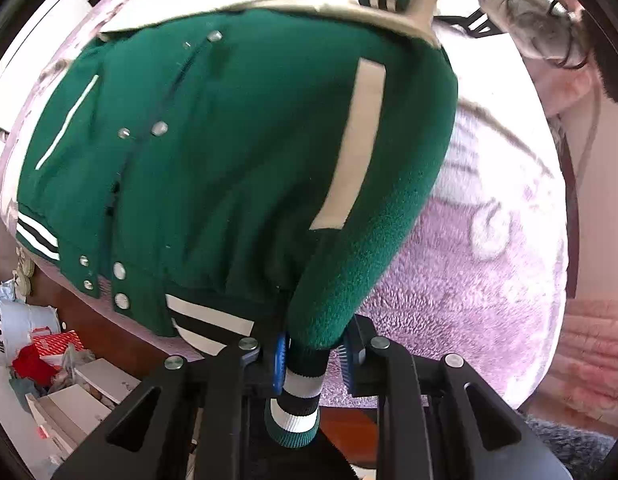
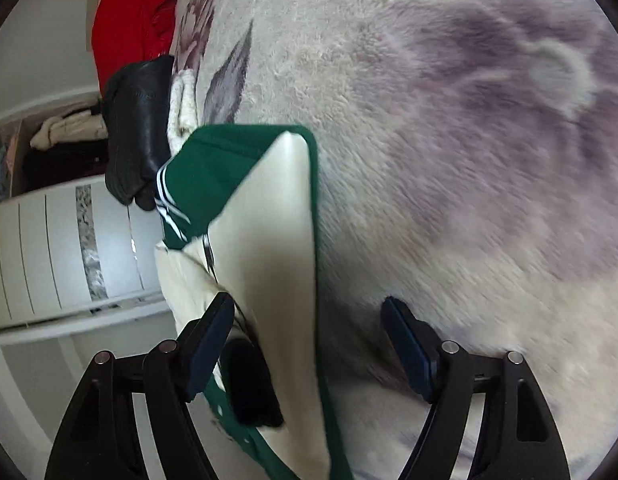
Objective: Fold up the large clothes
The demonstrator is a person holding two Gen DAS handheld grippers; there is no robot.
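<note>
Jaws of left gripper (image 1: 315, 354) pinch the sleeve (image 1: 373, 216) near its striped cuff, prob. to swing it across the green jacket (image 1: 197, 152), spread front-up on the fuzzy blanket (image 1: 461, 280). Right gripper (image 2: 309, 354) is spread wide, holding nothing, w/ the jacket's cream edge between its fingers.

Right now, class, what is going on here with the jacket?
A person with two handheld grippers is folding a green varsity jacket laid on a fluffy pink blanket. The left gripper is shut on the striped sleeve cuff. The right gripper is open, with the jacket's cream sleeve lying between its fingers, ungrasped.
</note>
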